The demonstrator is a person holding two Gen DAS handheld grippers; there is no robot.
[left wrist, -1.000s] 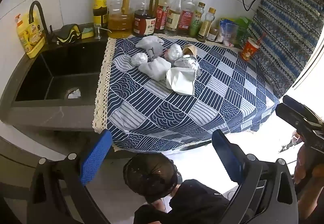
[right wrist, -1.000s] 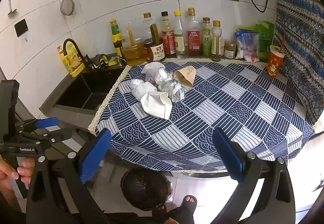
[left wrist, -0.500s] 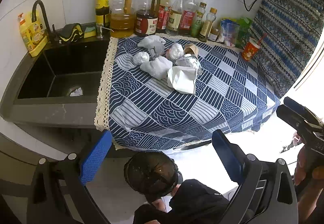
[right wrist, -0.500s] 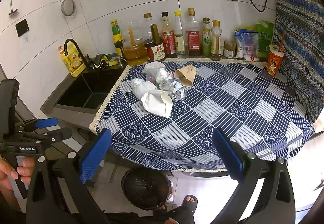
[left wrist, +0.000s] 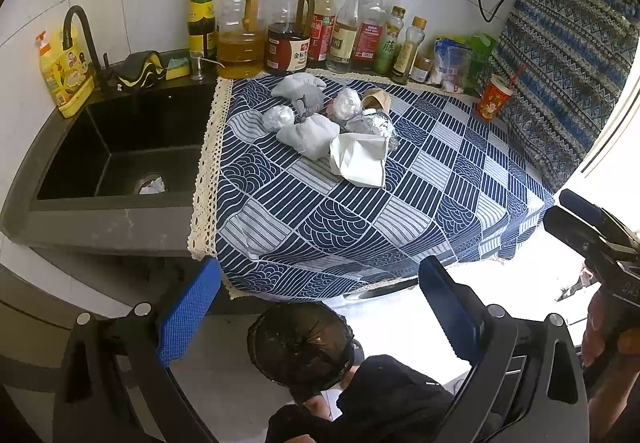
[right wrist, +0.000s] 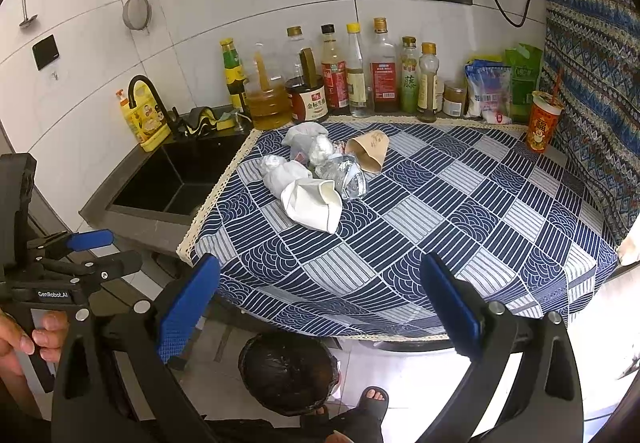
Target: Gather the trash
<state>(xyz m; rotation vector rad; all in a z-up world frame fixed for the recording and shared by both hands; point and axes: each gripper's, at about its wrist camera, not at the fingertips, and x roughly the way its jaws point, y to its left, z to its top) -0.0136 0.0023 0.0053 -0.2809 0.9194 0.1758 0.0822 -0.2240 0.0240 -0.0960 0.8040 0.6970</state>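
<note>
A pile of trash lies on the blue patterned cloth: a crumpled white paper bag [left wrist: 358, 159] [right wrist: 314, 203], white tissue wads [left wrist: 310, 135] [right wrist: 286, 175], foil balls [left wrist: 370, 125] [right wrist: 346, 175] and a tipped brown paper cup [left wrist: 378, 99] [right wrist: 370, 151]. A black-lined bin [left wrist: 300, 347] [right wrist: 286, 373] stands on the floor below the counter's front edge. My left gripper [left wrist: 320, 307] is open and empty, held above the bin. My right gripper [right wrist: 320, 303] is open and empty, short of the cloth's front edge.
A black sink [left wrist: 120, 147] [right wrist: 176, 179] lies left of the cloth. Several bottles [left wrist: 288, 31] [right wrist: 336, 75] line the back wall. A red cup with a straw [left wrist: 494, 99] [right wrist: 542, 123] stands at the back right. A patterned curtain [right wrist: 592, 83] hangs on the right.
Both grippers have drifted slightly back and up; the counter looks a little smaller and lower. Both stay open and empty.
</note>
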